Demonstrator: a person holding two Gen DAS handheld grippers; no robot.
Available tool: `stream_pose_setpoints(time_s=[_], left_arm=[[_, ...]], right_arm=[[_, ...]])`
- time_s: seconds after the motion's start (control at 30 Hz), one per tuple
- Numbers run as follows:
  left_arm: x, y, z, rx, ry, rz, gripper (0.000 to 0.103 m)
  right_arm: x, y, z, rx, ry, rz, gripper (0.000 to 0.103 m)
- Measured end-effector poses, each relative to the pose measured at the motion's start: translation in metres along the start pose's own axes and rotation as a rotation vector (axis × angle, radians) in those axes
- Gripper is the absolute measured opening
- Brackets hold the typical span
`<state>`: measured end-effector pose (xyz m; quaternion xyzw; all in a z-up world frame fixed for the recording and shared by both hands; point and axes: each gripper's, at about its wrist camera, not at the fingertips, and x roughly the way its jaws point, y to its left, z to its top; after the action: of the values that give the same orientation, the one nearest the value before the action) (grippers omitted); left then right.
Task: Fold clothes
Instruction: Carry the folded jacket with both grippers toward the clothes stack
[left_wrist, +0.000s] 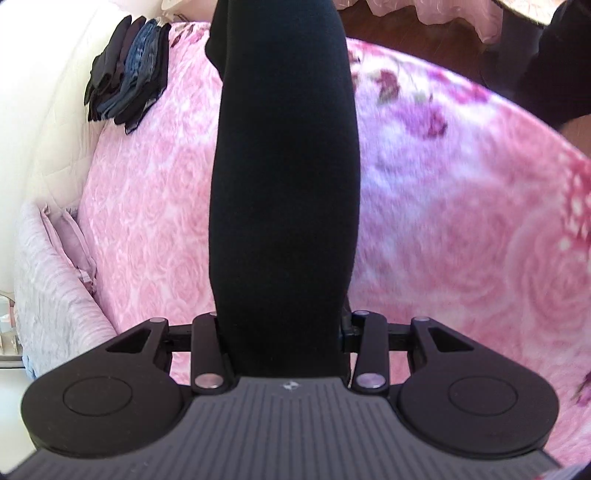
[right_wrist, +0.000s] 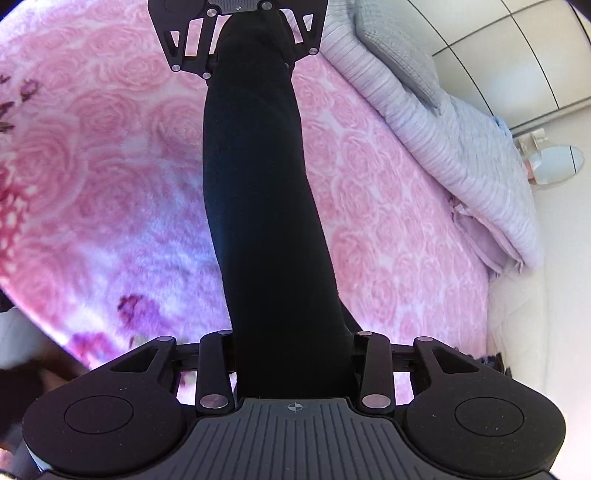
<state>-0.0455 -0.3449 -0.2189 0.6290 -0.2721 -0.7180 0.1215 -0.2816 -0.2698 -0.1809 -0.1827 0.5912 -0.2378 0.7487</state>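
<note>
A long black knit garment (left_wrist: 284, 166) hangs stretched above the pink rose bedspread (left_wrist: 461, 229). In the left wrist view its near end runs down between the jaws of my left gripper (left_wrist: 282, 332), which is shut on it. The cloth hides the fingertips. In the right wrist view the same black garment (right_wrist: 266, 206) spans from my right gripper (right_wrist: 291, 350), shut on its near end, up to the left gripper (right_wrist: 251, 62) at the top of that view. The garment is taut between the two grippers and is clear of the bed.
A stack of folded dark and denim clothes (left_wrist: 125, 74) lies at the far left edge of the bed by a cream wall. Grey striped pillows (right_wrist: 461, 147) line one side. A person's dark sleeve (left_wrist: 546, 62) is at the top right. A round mirror (right_wrist: 557, 164) stands beyond the pillows.
</note>
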Motion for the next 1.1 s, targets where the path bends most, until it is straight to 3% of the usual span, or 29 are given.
stream_pose_setpoints(time_s=[0.27, 0.43, 0.73, 1.1], left_arm=[[-0.039, 0.044, 0.089, -0.013, 0.056, -0.009, 0.036], [-0.044, 0.082, 0.156, -0.044, 0.065, 0.002, 0.036], [-0.026, 0.164, 0.245, -0.059, 0.022, 0.076, 0.036], [0.024, 0.323, 0.331, -0.009, -0.12, 0.229, 0.036]], right_arm=[[-0.057, -0.048, -0.074, 0.016, -0.069, 0.04, 0.037], [-0.083, -0.092, -0.132, 0.002, -0.089, 0.021, 0.037], [-0.098, -0.18, -0.223, -0.012, -0.084, -0.028, 0.036], [-0.096, -0.33, -0.296, 0.055, 0.022, -0.194, 0.037]])
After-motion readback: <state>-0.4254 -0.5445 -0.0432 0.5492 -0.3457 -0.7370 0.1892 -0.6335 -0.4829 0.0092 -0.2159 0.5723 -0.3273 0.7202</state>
